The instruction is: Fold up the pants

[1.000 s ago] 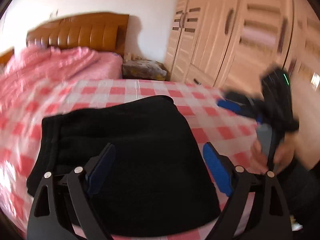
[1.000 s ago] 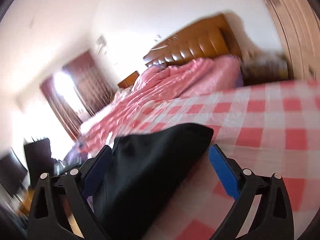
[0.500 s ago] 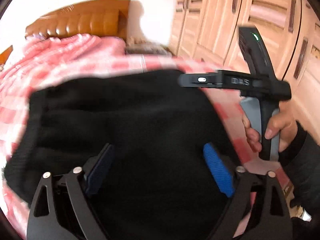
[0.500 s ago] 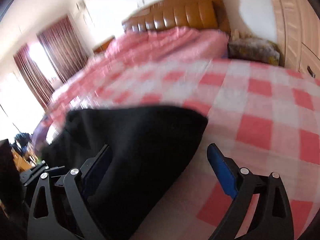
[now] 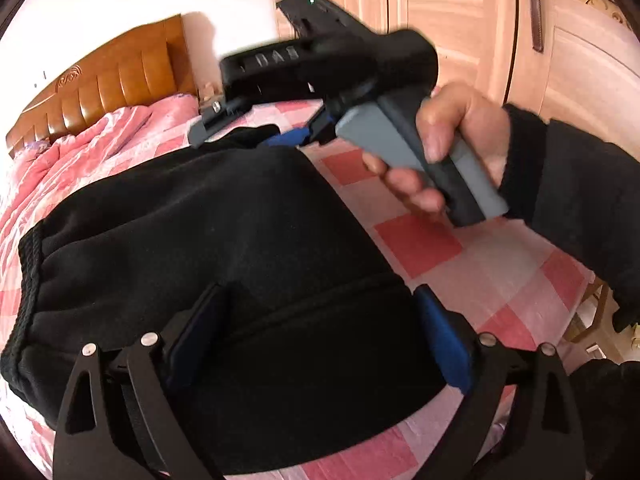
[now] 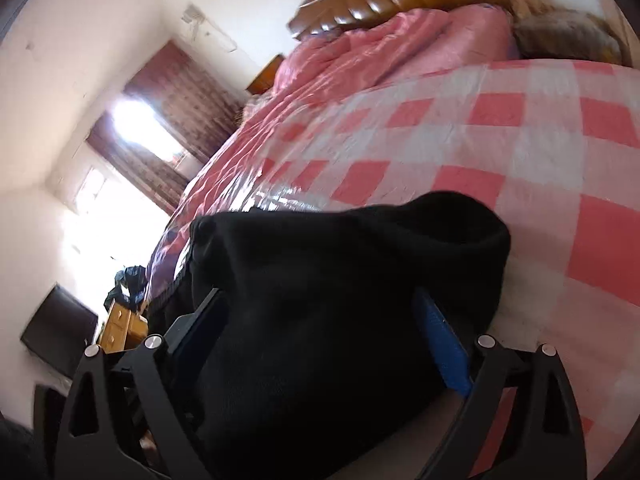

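Black pants (image 5: 200, 220) lie folded into a thick rectangle on the pink-and-white checked bed cover (image 5: 420, 240). My left gripper (image 5: 320, 320) straddles their near edge, jaws wide and opening, with fabric bulging between the blue pads without being pinched. A hand (image 5: 460, 132) holds my right gripper (image 5: 244, 132) over the far right corner of the pants. In the right wrist view that gripper (image 6: 320, 320) stands wide, and the corner of the pants (image 6: 340, 260) fills the gap between its fingers. A seam runs across the fabric near the left fingers.
A crumpled pink quilt (image 5: 100, 140) lies before the wooden headboard (image 5: 120, 80) at the bed's far end. Light wooden wardrobe doors (image 5: 520, 40) line the right side. A bright window with dark red curtains (image 6: 160, 120) and a small wooden cabinet (image 6: 120, 328) are off the bed's left.
Both grippers came down and forward onto the pants, which now fill the gap between each pair of fingers. The right gripper swung in from the right to the far corner.
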The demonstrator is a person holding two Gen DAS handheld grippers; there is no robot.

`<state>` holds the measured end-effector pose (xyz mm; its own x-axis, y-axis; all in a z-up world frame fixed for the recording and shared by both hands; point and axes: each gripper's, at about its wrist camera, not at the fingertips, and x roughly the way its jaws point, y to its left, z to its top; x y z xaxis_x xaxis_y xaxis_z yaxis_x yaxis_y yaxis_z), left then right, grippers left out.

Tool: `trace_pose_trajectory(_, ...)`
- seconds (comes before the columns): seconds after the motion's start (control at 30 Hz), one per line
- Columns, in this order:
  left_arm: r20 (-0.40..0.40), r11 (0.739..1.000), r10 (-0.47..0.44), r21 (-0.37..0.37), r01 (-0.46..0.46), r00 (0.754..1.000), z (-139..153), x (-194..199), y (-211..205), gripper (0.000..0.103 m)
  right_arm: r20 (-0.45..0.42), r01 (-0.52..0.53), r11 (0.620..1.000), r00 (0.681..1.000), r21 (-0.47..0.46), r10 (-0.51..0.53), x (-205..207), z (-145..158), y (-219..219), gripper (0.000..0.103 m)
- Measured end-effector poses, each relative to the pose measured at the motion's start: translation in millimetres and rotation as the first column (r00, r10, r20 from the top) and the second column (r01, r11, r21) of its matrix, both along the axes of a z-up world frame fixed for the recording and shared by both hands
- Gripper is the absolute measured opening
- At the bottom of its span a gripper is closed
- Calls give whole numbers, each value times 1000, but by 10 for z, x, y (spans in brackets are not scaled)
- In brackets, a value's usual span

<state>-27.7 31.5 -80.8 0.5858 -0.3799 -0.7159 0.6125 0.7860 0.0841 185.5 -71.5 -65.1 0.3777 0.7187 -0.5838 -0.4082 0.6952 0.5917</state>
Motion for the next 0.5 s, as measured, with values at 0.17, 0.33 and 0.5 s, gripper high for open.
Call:
trace_pose_trajectory(0.17,-4,1000,-1,-6,1,1000,-1,-27,14,95,41,-24,997,999,74,21,23,205,47,96)
trace_pose_trajectory(0.33,3,1000,18,0,-18,1000,-4,22,-40,95,-22,-10,997,1000,-81,8,330,-61,219,99)
trace_pose_trajectory(0.5,0,1000,8,1,-8,1000,8,15,-17,95,-5,43,998,999,-39,-43,153,259,236,99)
